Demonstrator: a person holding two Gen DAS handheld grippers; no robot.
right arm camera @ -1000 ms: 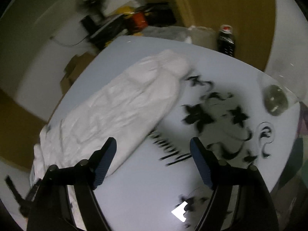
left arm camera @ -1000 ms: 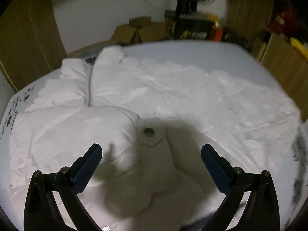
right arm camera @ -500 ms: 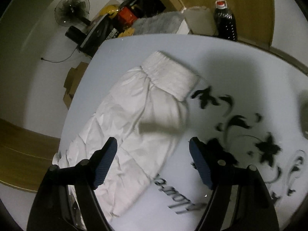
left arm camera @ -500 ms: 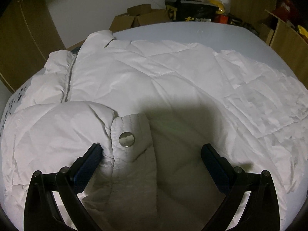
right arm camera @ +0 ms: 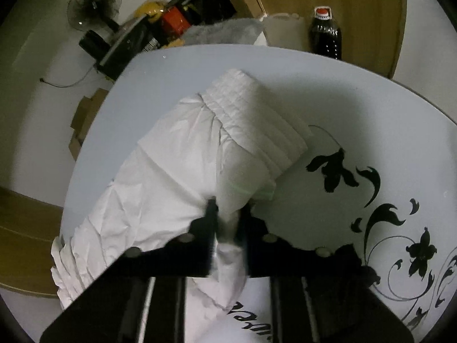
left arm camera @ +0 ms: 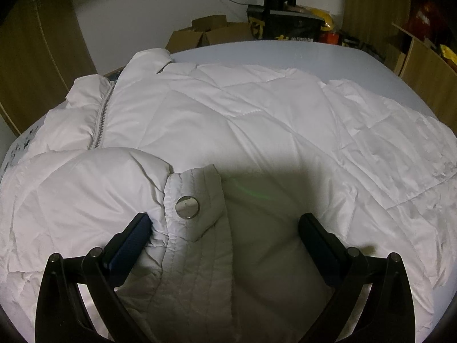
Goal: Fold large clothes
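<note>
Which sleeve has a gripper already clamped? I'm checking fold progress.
The right gripper is shut on the ribbed-cuff sleeve. The snap-button sleeve lies between the open left gripper's fingers.

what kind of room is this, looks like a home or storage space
Probably a cluttered home room used for storage: cardboard boxes on the floor, a standing fan, and a soda bottle beside the table.

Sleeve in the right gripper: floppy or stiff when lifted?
Probably floppy: the sleeve bunches and creases where the right gripper pinches it. Likely light for its bulk, being puffy and quilted. The smooth fabric may slip, so the ribbed cuff will probably droop.
</note>
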